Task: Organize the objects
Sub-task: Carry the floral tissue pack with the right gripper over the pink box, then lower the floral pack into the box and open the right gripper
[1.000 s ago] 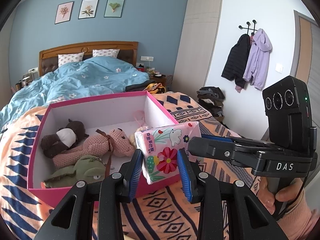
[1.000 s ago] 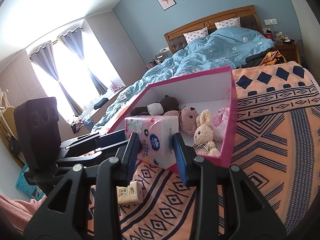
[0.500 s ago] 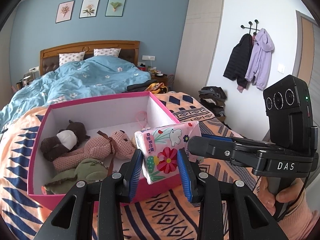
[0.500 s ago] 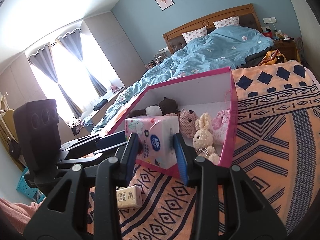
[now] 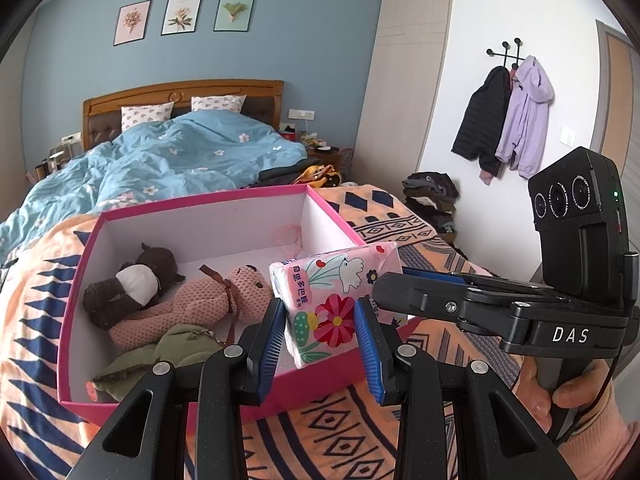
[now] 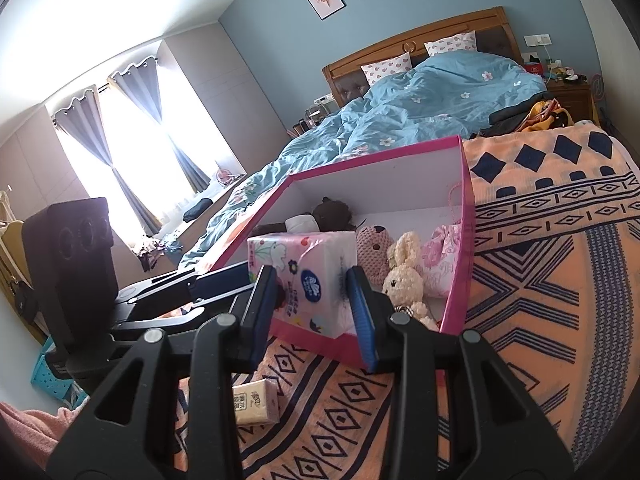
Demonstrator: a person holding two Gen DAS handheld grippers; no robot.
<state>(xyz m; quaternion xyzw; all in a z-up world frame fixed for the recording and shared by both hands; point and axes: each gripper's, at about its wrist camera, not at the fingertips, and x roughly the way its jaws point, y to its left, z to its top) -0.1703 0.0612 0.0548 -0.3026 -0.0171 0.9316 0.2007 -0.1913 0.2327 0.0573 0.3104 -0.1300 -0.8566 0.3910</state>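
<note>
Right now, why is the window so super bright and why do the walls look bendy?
In the right wrist view, daylight overexposes the window to plain white, and the curtains look dark against it. In the left wrist view, light is even and the tissue pack is sharp. In both, the fisheye lens curves the walls.

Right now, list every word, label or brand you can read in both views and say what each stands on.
"DAS": white letters on the body of the right gripper, seen from the left wrist.
Tissue pack: pink Chinese characters on its top face and a blue round logo on its end, too blurred to read surely.
Small beige tissue packet on the blanket: boxed print, too small to read.
Left gripper: no lettering shows.
</note>
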